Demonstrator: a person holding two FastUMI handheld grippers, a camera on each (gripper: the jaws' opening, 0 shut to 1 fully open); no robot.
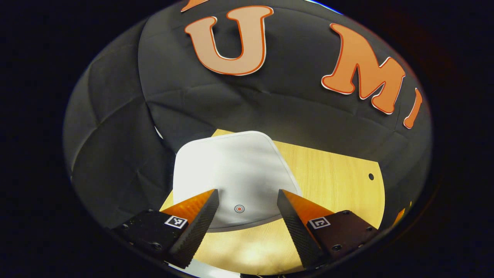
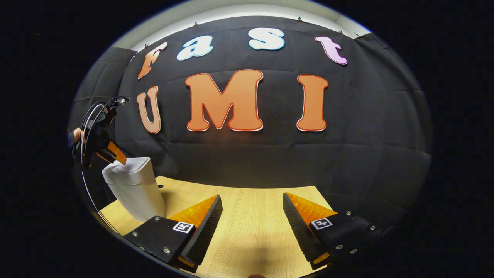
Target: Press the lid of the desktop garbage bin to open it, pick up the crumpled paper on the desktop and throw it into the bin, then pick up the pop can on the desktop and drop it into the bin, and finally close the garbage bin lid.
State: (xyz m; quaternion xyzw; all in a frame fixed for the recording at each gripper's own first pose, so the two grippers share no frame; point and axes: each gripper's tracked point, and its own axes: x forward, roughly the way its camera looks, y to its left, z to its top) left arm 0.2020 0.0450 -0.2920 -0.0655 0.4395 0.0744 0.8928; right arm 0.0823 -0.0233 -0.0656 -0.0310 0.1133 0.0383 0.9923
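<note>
Above the closed white lid [image 1: 235, 170] of the desktop bin [image 2: 135, 189], the left gripper [image 1: 247, 216] hovers open and empty, the right gripper [image 2: 252, 224] likewise open, so every step remains.

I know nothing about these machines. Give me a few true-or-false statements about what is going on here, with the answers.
1. The bin has its lid shut. True.
2. The left gripper is clamped on a can. False: its fingers are apart, over the lid, holding nothing.
3. The bin stands on a wooden table. True.
4. The right gripper is pressing on the bin. False: it is off to one side of the bin, open above bare table.
</note>
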